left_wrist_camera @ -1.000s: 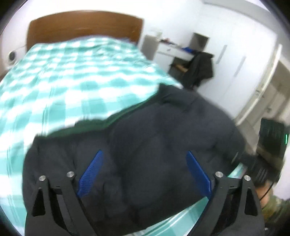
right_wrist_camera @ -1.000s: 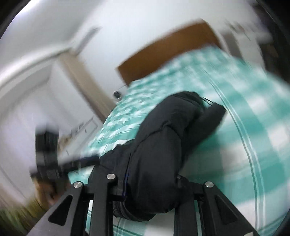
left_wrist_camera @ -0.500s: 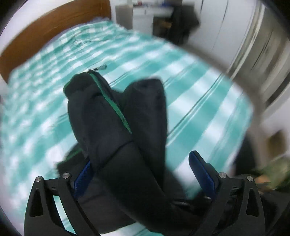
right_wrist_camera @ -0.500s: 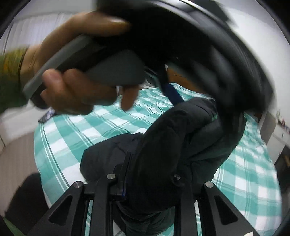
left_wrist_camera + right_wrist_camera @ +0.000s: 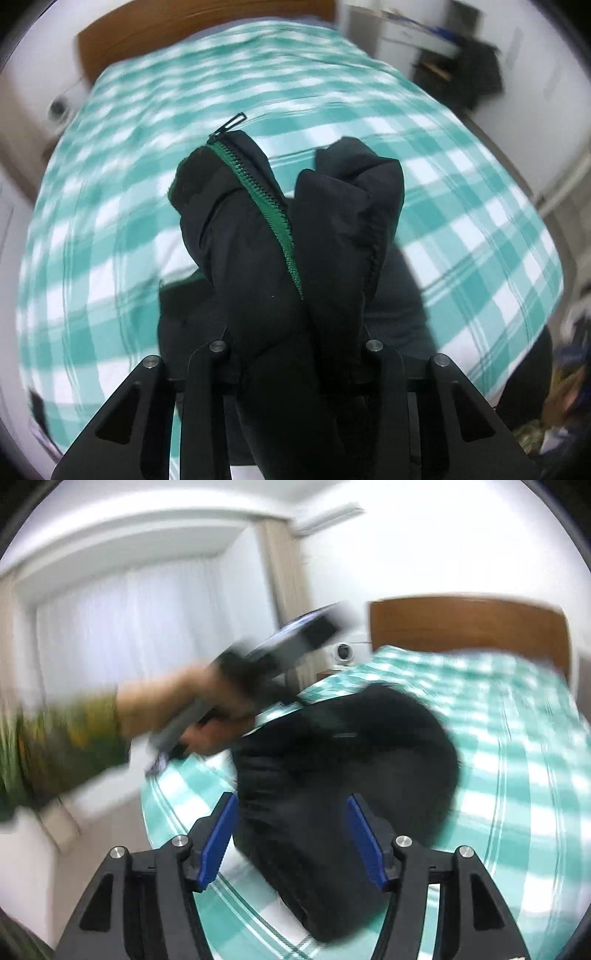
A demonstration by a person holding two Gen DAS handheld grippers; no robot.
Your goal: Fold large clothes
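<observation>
The bulky black padded jacket with a green zipper (image 5: 295, 258) may slump out of its fold: the left gripper (image 5: 295, 345) has just closed its fingers on a thick bunched wad, and slippery padding could slide free. The right gripper (image 5: 291, 834) has just let go, its blue-padded fingers (image 5: 218, 838) standing wide either side of the jacket lying on the teal-checked bed (image 5: 524, 775). The left one points steeply down; the person's hand (image 5: 207, 716) grips its handle

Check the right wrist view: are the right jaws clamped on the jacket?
No, the right gripper jaws stand apart, blue pads bare, off the jacket.
</observation>
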